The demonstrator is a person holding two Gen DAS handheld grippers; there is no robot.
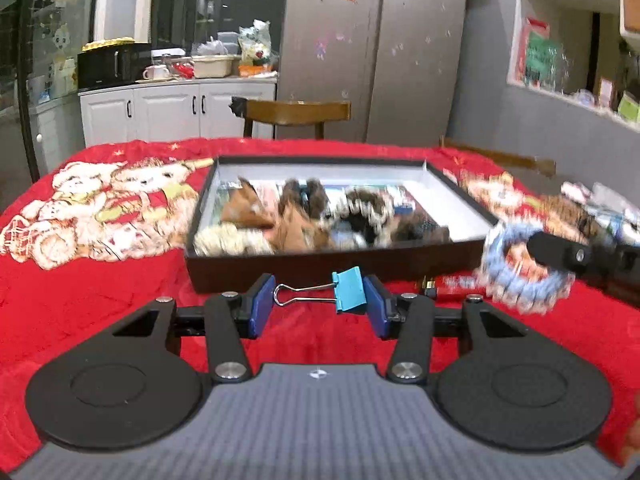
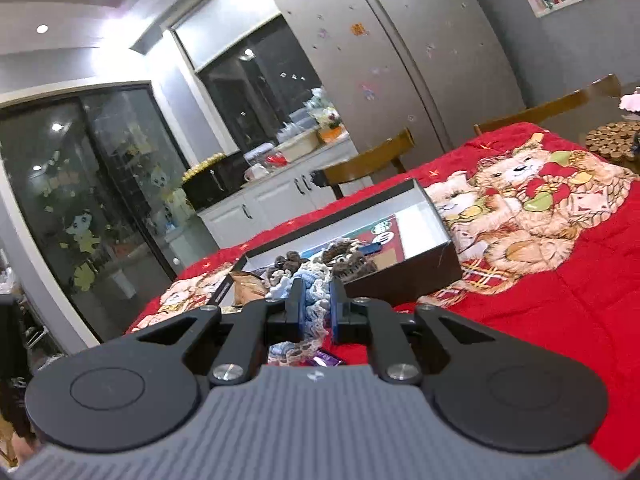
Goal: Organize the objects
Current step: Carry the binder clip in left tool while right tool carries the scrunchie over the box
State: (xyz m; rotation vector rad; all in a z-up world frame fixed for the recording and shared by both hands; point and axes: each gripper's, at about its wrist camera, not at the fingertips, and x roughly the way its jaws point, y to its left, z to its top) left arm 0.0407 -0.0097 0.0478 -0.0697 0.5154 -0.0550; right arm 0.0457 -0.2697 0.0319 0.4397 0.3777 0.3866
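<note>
Nearest in the left wrist view, a blue binder clip [image 1: 349, 289] is held between the pads of the left gripper [image 1: 320, 306], its wire handles pointing left; the jaws are set fairly wide but bear on both ends of the clip. In the right wrist view, the right gripper [image 2: 315, 312] is seen closed narrowly on a blue and white scrunchie [image 2: 316, 300], which is carried above the red blanket [image 2: 540, 320].

Just beyond both grippers lies the open box [image 1: 320, 268], already loaded with scrunchies and brown hair clips along its near and middle part, so the sorting is judged well along. Two items in hand remain to be put in, and a small red packet [image 1: 452, 284] is seen on the blanket by the near wall.

Bare white floor is left at the box's far right corner. The box's near wall must be cleared from above. Further off, a wooden chair [image 1: 298, 114] stands behind the table.
</note>
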